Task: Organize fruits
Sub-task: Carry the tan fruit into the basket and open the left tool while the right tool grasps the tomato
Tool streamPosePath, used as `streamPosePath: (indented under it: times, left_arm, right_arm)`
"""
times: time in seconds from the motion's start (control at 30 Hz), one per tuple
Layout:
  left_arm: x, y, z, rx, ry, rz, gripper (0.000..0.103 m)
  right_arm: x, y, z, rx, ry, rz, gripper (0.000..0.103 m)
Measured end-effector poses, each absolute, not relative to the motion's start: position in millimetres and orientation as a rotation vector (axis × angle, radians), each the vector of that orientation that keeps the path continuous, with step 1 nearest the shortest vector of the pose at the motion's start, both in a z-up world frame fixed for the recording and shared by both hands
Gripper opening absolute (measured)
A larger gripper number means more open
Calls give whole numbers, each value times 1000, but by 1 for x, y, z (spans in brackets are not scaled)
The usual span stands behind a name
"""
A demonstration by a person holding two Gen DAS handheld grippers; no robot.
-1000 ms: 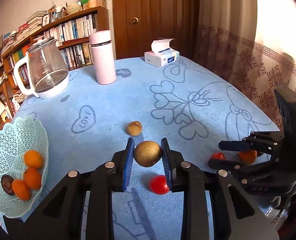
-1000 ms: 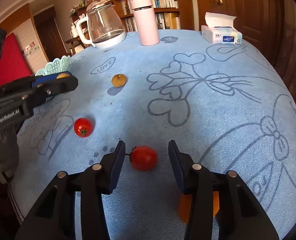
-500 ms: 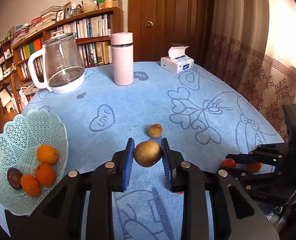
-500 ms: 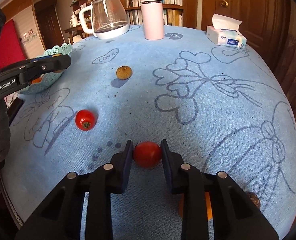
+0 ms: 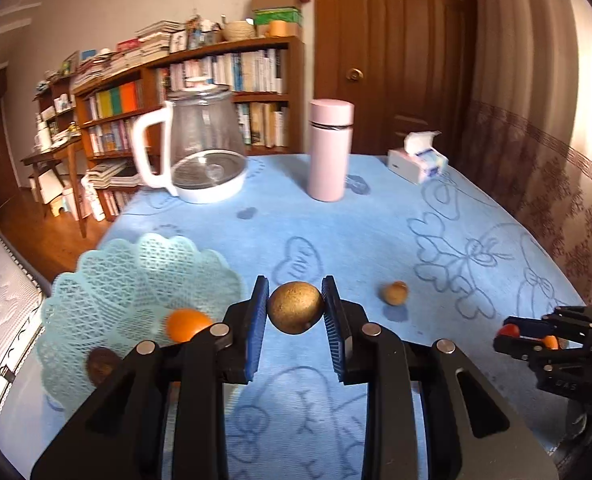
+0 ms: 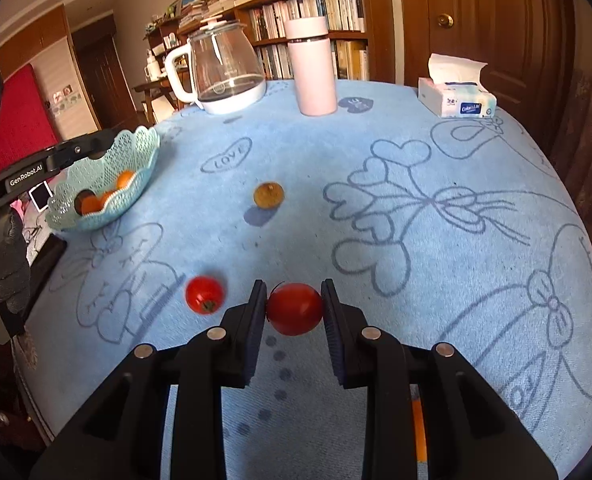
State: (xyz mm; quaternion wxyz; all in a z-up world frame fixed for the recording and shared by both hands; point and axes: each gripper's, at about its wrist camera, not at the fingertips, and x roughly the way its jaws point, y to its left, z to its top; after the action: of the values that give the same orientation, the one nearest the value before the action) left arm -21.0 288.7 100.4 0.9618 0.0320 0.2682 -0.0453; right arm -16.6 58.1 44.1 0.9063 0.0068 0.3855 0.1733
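My left gripper (image 5: 295, 308) is shut on a round brown fruit (image 5: 295, 307), held above the blue cloth just right of the mint lattice basket (image 5: 107, 280). The basket holds an orange fruit (image 5: 185, 324) and a dark brown one (image 5: 101, 364). My right gripper (image 6: 294, 309) is shut on a red tomato (image 6: 294, 309), lifted slightly off the cloth. A second tomato (image 6: 204, 294) lies to its left. A small brown fruit (image 6: 269, 195) rests mid-table. In the right wrist view the basket (image 6: 107, 200) sits at the left edge, with the left gripper's arm above its rim.
A glass kettle (image 5: 199, 152), a pink flask (image 5: 330, 150) and a tissue box (image 5: 418, 162) stand along the far side of the table. A bit of orange fruit (image 6: 418, 432) shows under my right gripper. A bookshelf and a door are behind.
My left gripper has carried the brown fruit leftward, close to the basket. My right gripper closed onto the tomato and raised it a little.
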Motion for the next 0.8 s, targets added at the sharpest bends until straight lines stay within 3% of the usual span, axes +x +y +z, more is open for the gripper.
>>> streamPosePath:
  times: [0.47,0.73,0.77,0.8]
  left_arm:
    - [-11,398,111,-61,530,149,28]
    - [-2,423,102,-109,566,206,28]
    - [-2,424,102,-111,564,210,31]
    - [-2,424,103,-113,566,211,46]
  right_arm:
    - [-3,95,57,28,773,405,28]
    - [0,117,65,14,762,450,28]
    - [1,118,65,15,761,454,28]
    - [2,120,66,15,761,459,28]
